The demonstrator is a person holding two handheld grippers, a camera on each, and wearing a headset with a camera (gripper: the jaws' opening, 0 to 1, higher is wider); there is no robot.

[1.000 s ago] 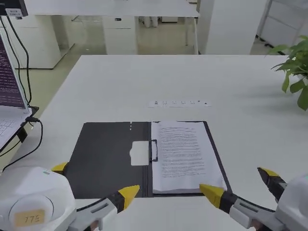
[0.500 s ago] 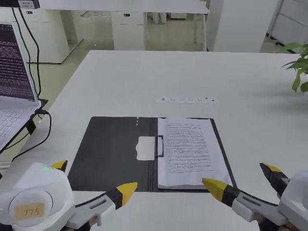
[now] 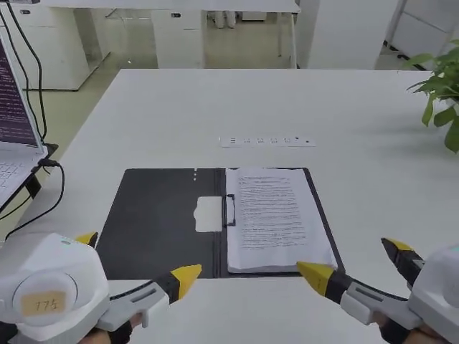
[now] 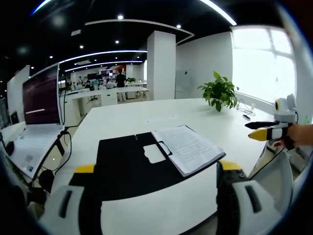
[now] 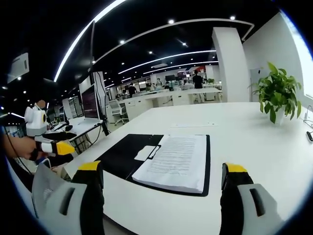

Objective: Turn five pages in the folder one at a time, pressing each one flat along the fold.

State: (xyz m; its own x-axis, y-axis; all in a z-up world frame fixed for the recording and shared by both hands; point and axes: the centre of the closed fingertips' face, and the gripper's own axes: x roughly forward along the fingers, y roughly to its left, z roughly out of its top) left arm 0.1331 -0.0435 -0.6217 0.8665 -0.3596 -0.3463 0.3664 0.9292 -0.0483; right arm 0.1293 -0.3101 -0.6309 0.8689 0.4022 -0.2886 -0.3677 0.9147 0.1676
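Note:
An open black folder [image 3: 161,222] lies flat on the white table, with a stack of printed pages [image 3: 271,215] clipped to its right half. The folder [image 4: 132,164] and the pages [image 4: 188,148] show in the left gripper view, and the folder [image 5: 127,152] and pages [image 5: 176,161] in the right gripper view. My left gripper [image 3: 136,259] is open, hovering at the table's near edge just short of the folder's left half. My right gripper [image 3: 355,259] is open by the near right corner of the pages, touching nothing.
A laptop [image 3: 14,136] with cables [image 3: 43,179] stands at the table's left edge. A power socket strip [image 3: 267,141] is set in the table behind the folder. A potted plant [image 3: 439,93] stands at the far right.
Both grippers stay open and hold about the same place near the table's edge. The head camera has shifted, so the folder sits slightly differently in view.

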